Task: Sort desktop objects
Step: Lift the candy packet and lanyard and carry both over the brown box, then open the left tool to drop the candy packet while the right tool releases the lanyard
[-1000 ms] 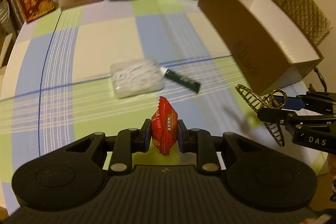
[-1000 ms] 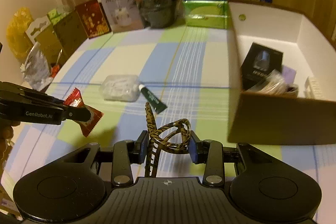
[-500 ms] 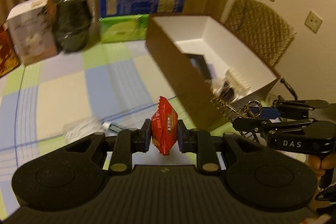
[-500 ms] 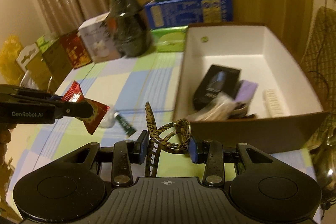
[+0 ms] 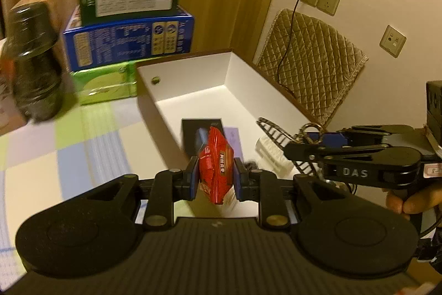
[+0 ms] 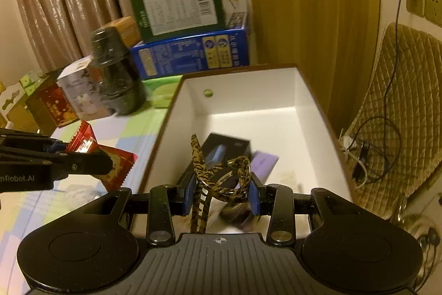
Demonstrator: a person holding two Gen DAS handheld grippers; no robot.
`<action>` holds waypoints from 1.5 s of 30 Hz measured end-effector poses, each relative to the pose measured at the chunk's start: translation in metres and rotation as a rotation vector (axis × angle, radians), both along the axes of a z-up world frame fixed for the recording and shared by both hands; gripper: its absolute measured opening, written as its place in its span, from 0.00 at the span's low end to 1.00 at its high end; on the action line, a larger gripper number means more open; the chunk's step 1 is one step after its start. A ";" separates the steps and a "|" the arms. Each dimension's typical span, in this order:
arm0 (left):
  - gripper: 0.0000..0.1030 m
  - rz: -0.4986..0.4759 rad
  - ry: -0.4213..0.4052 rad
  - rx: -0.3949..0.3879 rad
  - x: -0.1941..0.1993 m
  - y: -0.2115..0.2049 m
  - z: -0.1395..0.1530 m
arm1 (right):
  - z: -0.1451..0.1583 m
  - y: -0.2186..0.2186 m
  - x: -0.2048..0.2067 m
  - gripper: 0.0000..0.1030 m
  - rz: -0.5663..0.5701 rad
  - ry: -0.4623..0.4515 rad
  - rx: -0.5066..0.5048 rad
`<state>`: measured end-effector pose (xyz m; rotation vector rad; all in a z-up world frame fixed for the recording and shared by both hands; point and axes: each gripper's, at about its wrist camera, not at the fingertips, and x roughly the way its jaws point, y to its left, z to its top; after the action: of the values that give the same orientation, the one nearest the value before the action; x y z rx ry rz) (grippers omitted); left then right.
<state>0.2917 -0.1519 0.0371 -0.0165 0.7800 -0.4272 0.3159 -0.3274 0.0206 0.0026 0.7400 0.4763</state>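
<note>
Now both claws are hanging at the white-lined box [image 6: 309, 101], each clenched on one thing.
Left claw [image 5: 215, 179] is gripping a red snack packet [image 5: 216, 170] upright, near the box's left wall; right claw [image 6: 222, 191] is pinching a tiger-striped hair clip [image 6: 221, 179] over the box's near end, above a black carton [image 6: 234, 144] and a purple card [image 6: 263, 163] lying inside. Checked desk [image 5: 41, 151] is carrying stacked boxes [image 5: 129, 26] behind.

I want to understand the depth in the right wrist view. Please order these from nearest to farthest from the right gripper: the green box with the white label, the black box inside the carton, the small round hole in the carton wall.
1. Black box: on the carton floor, just beyond the right gripper.
2. Round hole: in the carton's far wall.
3. Green box: behind the carton, atop the blue box.
</note>
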 end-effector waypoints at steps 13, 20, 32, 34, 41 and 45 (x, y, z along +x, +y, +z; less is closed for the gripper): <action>0.19 0.011 0.075 0.041 0.108 -0.053 -0.031 | -0.034 -0.006 0.109 0.35 0.005 0.058 -0.042; 0.19 0.051 0.096 0.084 0.158 -0.070 -0.051 | -0.048 0.007 0.156 0.35 0.044 0.057 -0.077; 0.20 0.148 0.156 0.183 0.225 -0.068 -0.088 | -0.073 0.030 0.211 0.35 0.098 0.096 -0.151; 0.20 0.155 0.161 0.203 0.231 -0.067 -0.094 | -0.076 0.033 0.214 0.35 0.103 0.101 -0.157; 0.24 0.133 0.133 0.258 0.234 -0.071 -0.101 | -0.085 0.039 0.221 0.35 0.112 0.115 -0.160; 0.31 0.116 0.115 0.263 0.234 -0.070 -0.100 | -0.088 0.037 0.224 0.35 0.101 0.129 -0.160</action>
<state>0.5258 -0.2221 -0.0631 0.1596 0.9394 -0.2125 0.5403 -0.2903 -0.0675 -0.1559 0.9065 0.5154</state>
